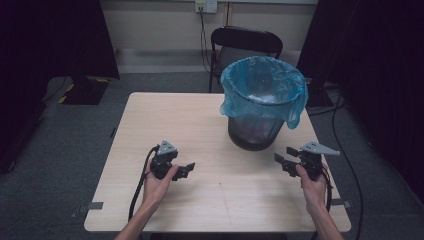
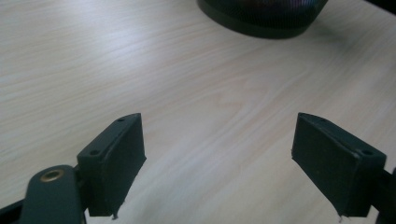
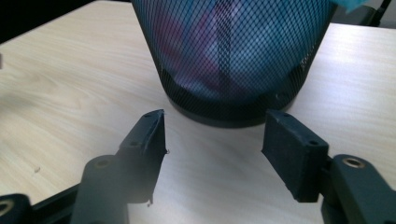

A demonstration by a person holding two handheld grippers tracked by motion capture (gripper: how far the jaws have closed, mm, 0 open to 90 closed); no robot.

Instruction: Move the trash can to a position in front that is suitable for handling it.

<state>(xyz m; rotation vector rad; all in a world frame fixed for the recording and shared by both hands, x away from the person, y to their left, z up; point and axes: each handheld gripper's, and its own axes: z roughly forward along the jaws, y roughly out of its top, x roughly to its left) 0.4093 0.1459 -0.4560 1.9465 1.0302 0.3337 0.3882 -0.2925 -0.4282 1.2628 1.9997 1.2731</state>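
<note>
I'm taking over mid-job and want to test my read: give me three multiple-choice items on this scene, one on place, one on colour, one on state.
1. Where does the mesh bin stand on the table?
A. near left corner
B. far right part
C. on the chair

2. What colour is the bin's liner bag?
A. blue
B. white
C. red

3. How do the jaws of the left hand-held gripper stand?
A. shut on a cup
B. shut empty
C. open, empty

Key: 1 B, the high view shows it far right; 2 A, blue plastic drapes the rim; 3 C, bare table shows between the jaws.
</note>
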